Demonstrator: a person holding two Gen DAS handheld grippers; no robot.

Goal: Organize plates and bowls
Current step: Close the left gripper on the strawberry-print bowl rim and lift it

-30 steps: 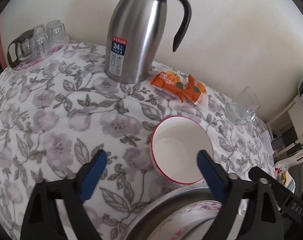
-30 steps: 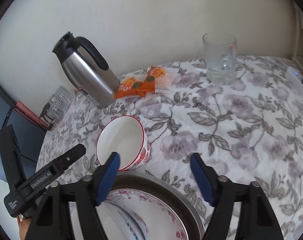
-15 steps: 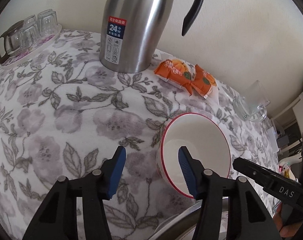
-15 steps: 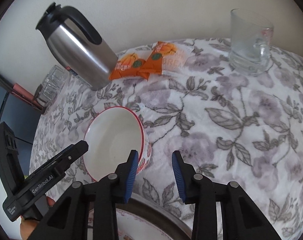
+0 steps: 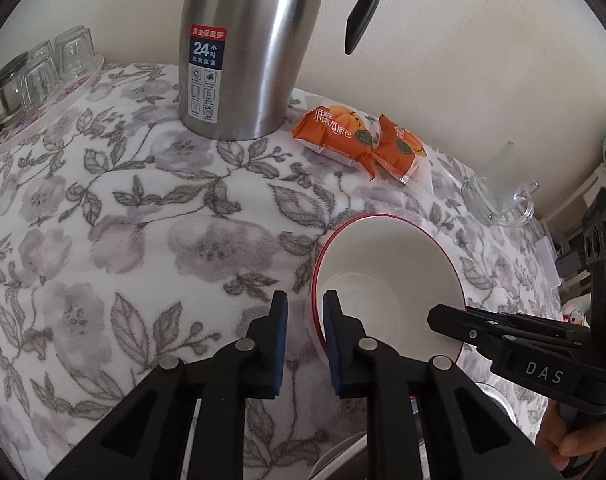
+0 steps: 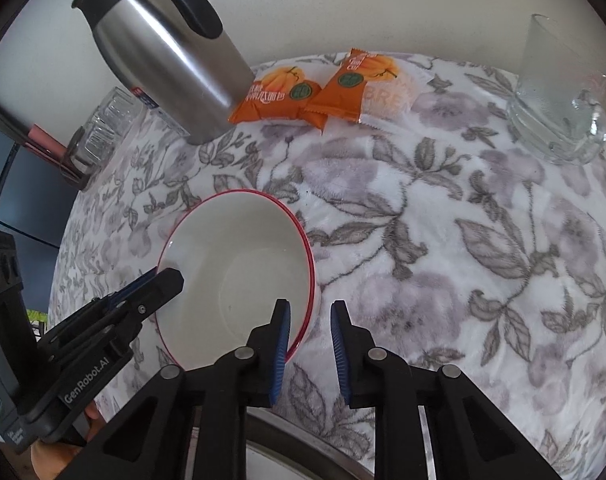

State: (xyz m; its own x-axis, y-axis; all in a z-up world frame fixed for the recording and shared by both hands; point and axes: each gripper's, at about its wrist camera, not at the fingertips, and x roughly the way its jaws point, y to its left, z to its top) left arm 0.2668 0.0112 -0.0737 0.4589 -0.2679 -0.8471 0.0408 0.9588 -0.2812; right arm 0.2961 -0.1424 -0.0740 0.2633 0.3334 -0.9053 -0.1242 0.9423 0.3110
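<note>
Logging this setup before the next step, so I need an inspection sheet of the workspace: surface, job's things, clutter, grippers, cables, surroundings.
Surface: floral tablecloth.
Job's things: red-rimmed white bowl upright; patterned plate barely visible in the metal basin at the near edge.
Clutter: steel thermos, two orange snack packs, glass mug, tray of upturned glasses.
Grippers: left gripper and right gripper each straddle opposite sides of the bowl's rim, nearly closed; contact unclear.
Cables: thin dark cable beyond the table's left edge.
Surroundings: plain cream wall.

A plain cream wall [image 5: 463, 40] rises behind a table under a floral tablecloth [image 5: 143, 240], softly daylit.
</note>
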